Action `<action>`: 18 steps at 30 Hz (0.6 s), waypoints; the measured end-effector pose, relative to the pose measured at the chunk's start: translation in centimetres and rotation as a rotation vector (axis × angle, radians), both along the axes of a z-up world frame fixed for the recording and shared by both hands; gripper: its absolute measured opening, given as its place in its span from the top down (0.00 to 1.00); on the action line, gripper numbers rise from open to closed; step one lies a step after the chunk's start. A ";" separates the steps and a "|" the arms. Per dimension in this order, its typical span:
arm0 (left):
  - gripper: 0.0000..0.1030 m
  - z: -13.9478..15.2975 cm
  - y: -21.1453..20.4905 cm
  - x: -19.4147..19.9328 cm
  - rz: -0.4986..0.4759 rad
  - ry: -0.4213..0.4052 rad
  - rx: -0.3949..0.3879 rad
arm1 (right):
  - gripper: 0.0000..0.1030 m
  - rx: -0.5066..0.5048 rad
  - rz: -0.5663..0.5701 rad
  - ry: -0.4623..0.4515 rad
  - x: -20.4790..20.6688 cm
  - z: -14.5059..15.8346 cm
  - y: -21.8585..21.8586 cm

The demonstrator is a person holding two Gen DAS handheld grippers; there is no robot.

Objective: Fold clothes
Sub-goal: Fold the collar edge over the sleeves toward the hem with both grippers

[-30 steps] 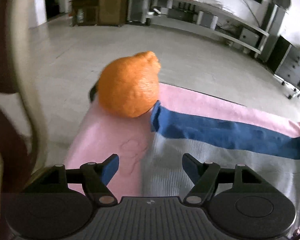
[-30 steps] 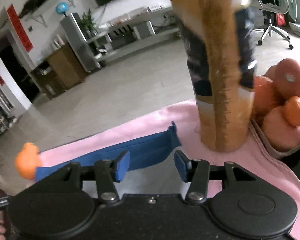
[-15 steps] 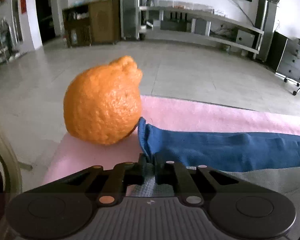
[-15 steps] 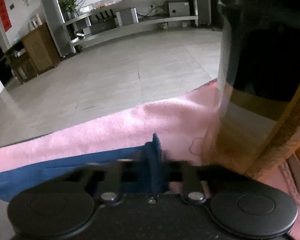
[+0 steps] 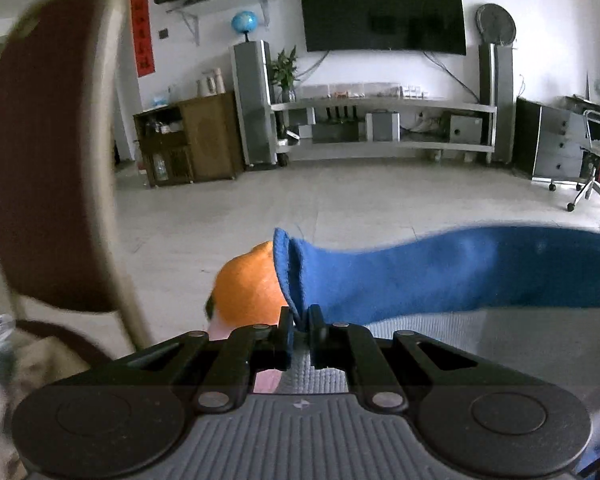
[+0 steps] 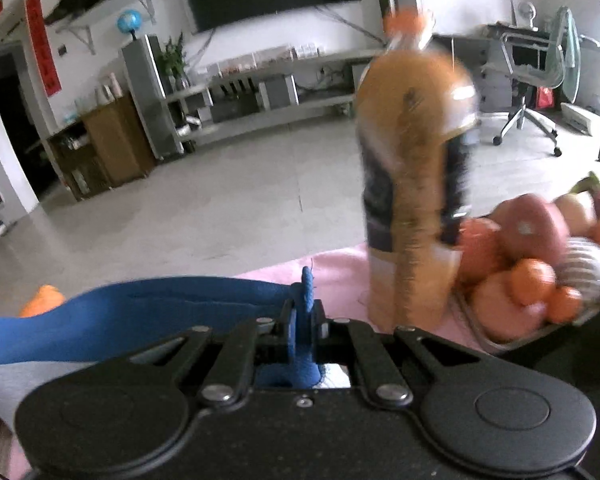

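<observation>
Above the pink cloth-covered tabletop (image 6: 340, 272), I see the blue-banded grey knit garment (image 5: 460, 272) lifted between my two grippers. Left gripper (image 5: 299, 326) jaws are clamped on one blue corner beside the orange citrus fruit (image 5: 244, 292); right gripper (image 6: 303, 320) jaws pinch the other near the blurred orange drink bottle (image 6: 412, 184).
</observation>
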State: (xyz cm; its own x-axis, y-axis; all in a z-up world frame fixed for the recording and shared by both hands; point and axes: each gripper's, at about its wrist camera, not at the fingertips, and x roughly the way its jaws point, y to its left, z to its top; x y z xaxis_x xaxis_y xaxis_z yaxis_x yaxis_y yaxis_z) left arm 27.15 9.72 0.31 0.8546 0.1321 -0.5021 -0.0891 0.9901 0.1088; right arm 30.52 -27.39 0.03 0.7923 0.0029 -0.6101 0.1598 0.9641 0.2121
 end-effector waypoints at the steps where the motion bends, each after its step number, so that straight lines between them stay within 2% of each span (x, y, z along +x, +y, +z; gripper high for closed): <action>1: 0.93 0.2 0.2 -1.8 0.002 -0.001 -0.005 | 0.94 -0.001 0.003 -0.011 -2.0 0.9 -0.2; 3: 0.92 0.0 0.9 -5.5 0.007 0.024 -0.025 | 0.94 -0.005 0.013 -0.029 -5.7 2.0 -0.8; 6: 0.88 -1.8 2.3 -11.9 0.019 0.136 -0.016 | 0.94 0.002 0.028 -0.039 -10.9 2.0 -1.5; 7: 0.82 -2.4 2.8 -14.0 0.012 0.165 -0.006 | 0.93 0.009 0.036 -0.033 -12.9 1.4 -1.9; 9: 0.81 -3.7 4.3 -18.4 -0.007 0.208 0.014 | 0.90 0.046 0.065 0.005 -16.4 -0.2 -2.9; 10: 0.81 -4.1 5.1 -20.3 -0.011 0.222 0.010 | 0.83 0.072 0.088 0.034 -18.2 -1.3 -3.4; 11: 0.81 -4.1 5.8 -21.0 -0.003 0.226 -0.017 | 0.75 0.098 0.096 0.055 -19.8 -2.2 -4.1; 13: 0.78 -4.0 7.0 -21.6 0.021 0.226 -0.085 | 0.70 0.130 0.067 0.086 -21.9 -3.6 -5.6; 14: 0.68 -3.7 7.3 -21.3 0.034 0.223 -0.119 | 0.70 0.162 0.047 0.099 -22.0 -4.0 -6.3; 16: 0.61 -3.2 7.3 -19.5 0.050 0.239 -0.181 | 0.67 0.242 0.007 0.123 -21.7 -4.5 -7.6; 18: 0.55 -3.4 7.0 -17.2 0.064 0.278 -0.250 | 0.59 0.332 0.005 0.137 -20.9 -5.3 -8.5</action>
State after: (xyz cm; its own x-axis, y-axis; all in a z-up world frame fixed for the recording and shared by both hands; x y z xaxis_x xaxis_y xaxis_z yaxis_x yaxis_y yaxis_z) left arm 9.90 16.75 -3.13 0.6751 0.0246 -0.7373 -0.1524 0.9825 -0.1067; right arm 9.65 -35.88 -5.25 0.7027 0.2231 -0.6756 0.2035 0.8469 0.4913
